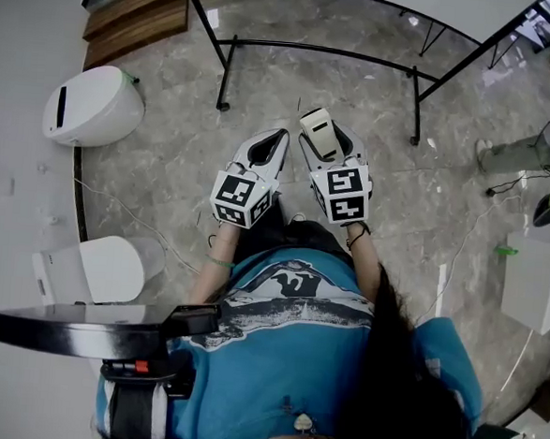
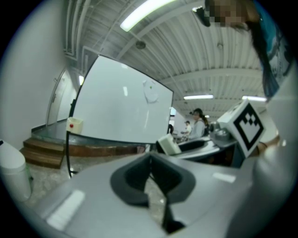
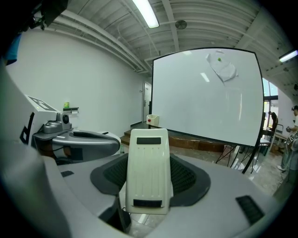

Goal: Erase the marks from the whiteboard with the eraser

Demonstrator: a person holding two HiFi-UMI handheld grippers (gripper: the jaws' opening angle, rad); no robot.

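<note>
Right gripper [image 3: 148, 197] clamps the eraser [image 3: 149, 169] mid-frame, its length pointing ahead toward the whiteboard [image 3: 205, 93]; left gripper [image 2: 150, 160] jaws are together, empty.

Head view: from above the person, facing steeply down on the left gripper [image 1: 271, 143], the right gripper [image 1: 325, 150], the floor [image 1: 166, 169] and the black stand [image 1: 324, 50] ahead.
Left gripper view: low behind its own jaws, facing the whiteboard [image 2: 121, 107], which stands well off.
Right gripper view: low behind its own jaws, with the eraser [image 3: 149, 174] close to the lens and the whiteboard beyond.
Shared: both gripper views take in the whiteboard and the other gripper. The head view shares both grippers and the black stand.
</note>
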